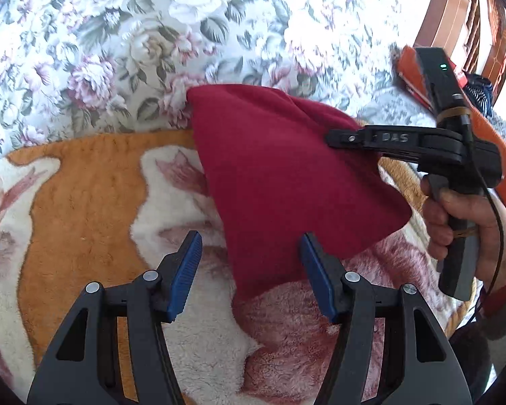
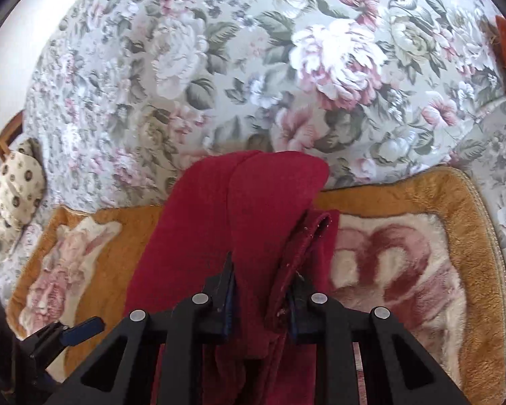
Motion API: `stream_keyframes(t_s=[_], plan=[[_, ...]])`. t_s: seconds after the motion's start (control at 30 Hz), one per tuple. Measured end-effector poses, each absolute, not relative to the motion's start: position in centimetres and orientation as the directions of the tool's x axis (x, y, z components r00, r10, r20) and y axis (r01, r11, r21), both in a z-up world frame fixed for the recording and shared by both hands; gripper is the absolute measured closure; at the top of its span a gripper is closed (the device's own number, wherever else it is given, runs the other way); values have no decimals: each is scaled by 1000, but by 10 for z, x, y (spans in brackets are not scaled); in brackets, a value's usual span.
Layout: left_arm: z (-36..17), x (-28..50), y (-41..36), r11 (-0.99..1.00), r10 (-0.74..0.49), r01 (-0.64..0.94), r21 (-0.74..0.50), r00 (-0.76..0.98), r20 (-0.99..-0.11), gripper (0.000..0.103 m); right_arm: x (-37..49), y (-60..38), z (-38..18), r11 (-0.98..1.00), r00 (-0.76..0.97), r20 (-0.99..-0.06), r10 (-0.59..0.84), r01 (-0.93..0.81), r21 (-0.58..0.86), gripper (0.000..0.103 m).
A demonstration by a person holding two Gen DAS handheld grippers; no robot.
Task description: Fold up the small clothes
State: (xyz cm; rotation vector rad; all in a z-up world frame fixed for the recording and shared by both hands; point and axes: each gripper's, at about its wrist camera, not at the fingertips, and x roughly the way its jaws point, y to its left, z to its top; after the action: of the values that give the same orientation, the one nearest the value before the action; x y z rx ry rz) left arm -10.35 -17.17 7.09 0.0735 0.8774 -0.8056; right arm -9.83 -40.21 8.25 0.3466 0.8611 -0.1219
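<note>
A dark red garment (image 1: 286, 168) hangs in a lifted, draped fold over the plush blanket. In the left wrist view my right gripper (image 1: 334, 138) comes in from the right, held by a hand (image 1: 455, 216), and pinches the garment's upper right edge. The right wrist view shows the red garment (image 2: 219, 222) bunched between the pads of the right gripper (image 2: 263, 280), which is shut on it. My left gripper (image 1: 251, 239) stands open just below the garment's lower corner, its right finger (image 1: 315, 270) against the cloth's edge. One blue left pad (image 2: 81, 329) shows at bottom left.
An orange and cream plush blanket (image 1: 84, 202) lies on a floral bedsheet (image 1: 151, 33). An orange object (image 1: 411, 67) and wooden furniture (image 1: 455, 10) are at the upper right. A cream patterned cloth (image 2: 17, 182) lies at the bed's left edge.
</note>
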Motion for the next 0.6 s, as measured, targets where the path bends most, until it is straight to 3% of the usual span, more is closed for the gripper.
stream_keyframes(t_s=[0.1, 0.2, 0.27, 0.43, 0.47, 0.57, 0.6], plan=[[63, -102, -178, 716, -581, 656, -239, 370, -725, 42, -94, -409, 62, 924, 637, -764, 102, 224, 310, 76], [61, -101, -177, 719, -586, 647, -253, 369, -721, 43, -108, -413, 82, 924, 648, -760, 46, 261, 279, 64], [63, -102, -176, 726, -587, 641, -251, 386, -712, 43, -122, -406, 102, 935, 665, -746, 17, 253, 247, 64], [57, -99, -181, 736, -578, 627, -255, 385, -720, 43, -145, -353, 116, 980, 653, -750, 108, 55, 189, 65], [55, -98, -182, 736, -579, 623, -264, 377, -723, 43, -143, -347, 108, 985, 639, -763, 101, 45, 168, 67], [52, -96, -185, 728, -587, 624, -283, 354, -728, 42, -135, -358, 70, 990, 560, -828, -6, 120, 74, 88], [52, -96, -187, 725, -588, 628, -282, 351, -729, 42, -135, -367, 64, 987, 562, -827, -8, 140, 85, 103]])
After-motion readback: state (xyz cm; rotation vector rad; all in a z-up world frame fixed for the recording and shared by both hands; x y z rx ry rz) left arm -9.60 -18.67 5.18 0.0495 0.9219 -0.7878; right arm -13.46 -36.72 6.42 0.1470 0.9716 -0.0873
